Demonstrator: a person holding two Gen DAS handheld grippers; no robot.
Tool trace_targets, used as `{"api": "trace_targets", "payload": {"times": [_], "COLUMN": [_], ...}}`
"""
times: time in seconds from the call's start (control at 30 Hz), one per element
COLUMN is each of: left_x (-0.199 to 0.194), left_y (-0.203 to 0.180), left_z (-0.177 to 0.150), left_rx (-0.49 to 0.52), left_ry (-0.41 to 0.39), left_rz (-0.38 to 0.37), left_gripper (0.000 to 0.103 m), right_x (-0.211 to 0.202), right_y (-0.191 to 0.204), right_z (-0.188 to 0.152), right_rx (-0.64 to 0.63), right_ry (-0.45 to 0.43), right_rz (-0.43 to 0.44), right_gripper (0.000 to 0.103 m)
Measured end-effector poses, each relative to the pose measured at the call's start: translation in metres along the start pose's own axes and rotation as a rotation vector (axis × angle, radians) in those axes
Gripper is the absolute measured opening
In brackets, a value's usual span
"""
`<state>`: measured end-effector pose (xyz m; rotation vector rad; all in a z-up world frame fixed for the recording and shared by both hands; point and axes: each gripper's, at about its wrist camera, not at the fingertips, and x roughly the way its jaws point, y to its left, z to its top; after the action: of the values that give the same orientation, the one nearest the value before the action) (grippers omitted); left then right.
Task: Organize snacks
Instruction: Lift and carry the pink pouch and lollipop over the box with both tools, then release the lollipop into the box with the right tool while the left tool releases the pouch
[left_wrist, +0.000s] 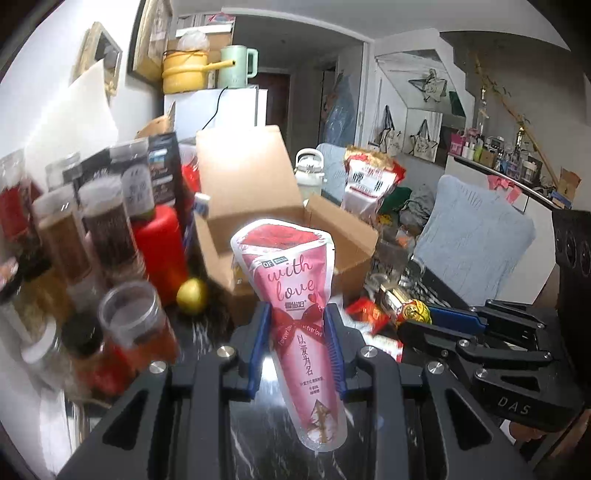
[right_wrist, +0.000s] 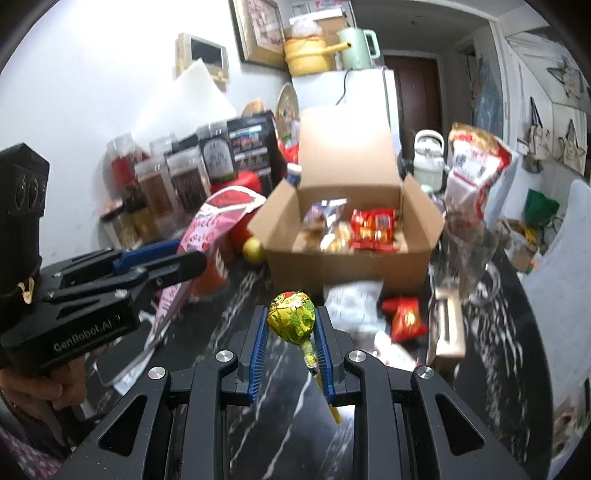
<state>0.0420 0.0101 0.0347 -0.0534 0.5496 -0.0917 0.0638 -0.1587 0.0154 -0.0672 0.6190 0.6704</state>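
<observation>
Left wrist view: left gripper (left_wrist: 297, 314) clamped on a pink cone-shaped packet (left_wrist: 293, 295) printed "with love", blue pads pressing its narrow lower half from both sides. Wide top of the packet sticks up past the fingertips, pointed clear end hangs back toward the camera. Ahead of the gripper, just beyond the packet, an open cardboard box (left_wrist: 258, 206) with its lid flap standing up. Ahead-left: a yellow round fruit (left_wrist: 191, 295) at the box's near corner, a red container (left_wrist: 162, 251), and a row of clear jars (left_wrist: 107, 229) (blurred, contents unclear). To the right of the gripper, the right gripper (left_wrist: 417, 318) comes in from the side, a yellow lollipop (left_wrist: 417, 312) at its tips. Red wrappers (left_wrist: 369, 314) lie on the dark marbled table (left_wrist: 258, 424) between the two grippers.

Right wrist view: right gripper (right_wrist: 291, 319) closed on the lollipop (right_wrist: 291, 314), its yellow-green wrapped head between the blue pads, stick running back along the right finger. Straight ahead, the cardboard box (right_wrist: 347, 258) open, with red packets (right_wrist: 373, 229) and pale wrapped snacks (right_wrist: 325, 229) inside. Ahead-right on the table (right_wrist: 280, 424): a white wrapper (right_wrist: 351, 299) and a red wrapper (right_wrist: 406, 317) near the box front. Off to the left, the left gripper (right_wrist: 184, 258) with the pink packet (right_wrist: 207, 229) in it (a hand (right_wrist: 33, 387) shows under its body). Fruit (right_wrist: 254, 250) sits at the box's left corner.
</observation>
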Motion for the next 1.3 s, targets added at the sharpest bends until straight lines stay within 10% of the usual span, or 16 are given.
{"api": "trace_targets", "payload": {"times": [0.7, 1.3], "left_x": [0.088, 0.202], "left_y": [0.023, 0.053], "left_z": [0.117, 0.150], "left_rx": [0.031, 0.014], "left_ry": [-0.113, 0.033], "left_rz": [-0.021, 0.012], "left_gripper": [0.029, 0.029], "right_x": [0.056, 0.159], "right_y": [-0.054, -0.098], "right_z": [0.137, 0.195], "right_rx": [-0.055, -0.032], "right_ry": [-0.129, -0.004], "right_rz": [-0.033, -0.066], "right_gripper": [0.025, 0.025]}}
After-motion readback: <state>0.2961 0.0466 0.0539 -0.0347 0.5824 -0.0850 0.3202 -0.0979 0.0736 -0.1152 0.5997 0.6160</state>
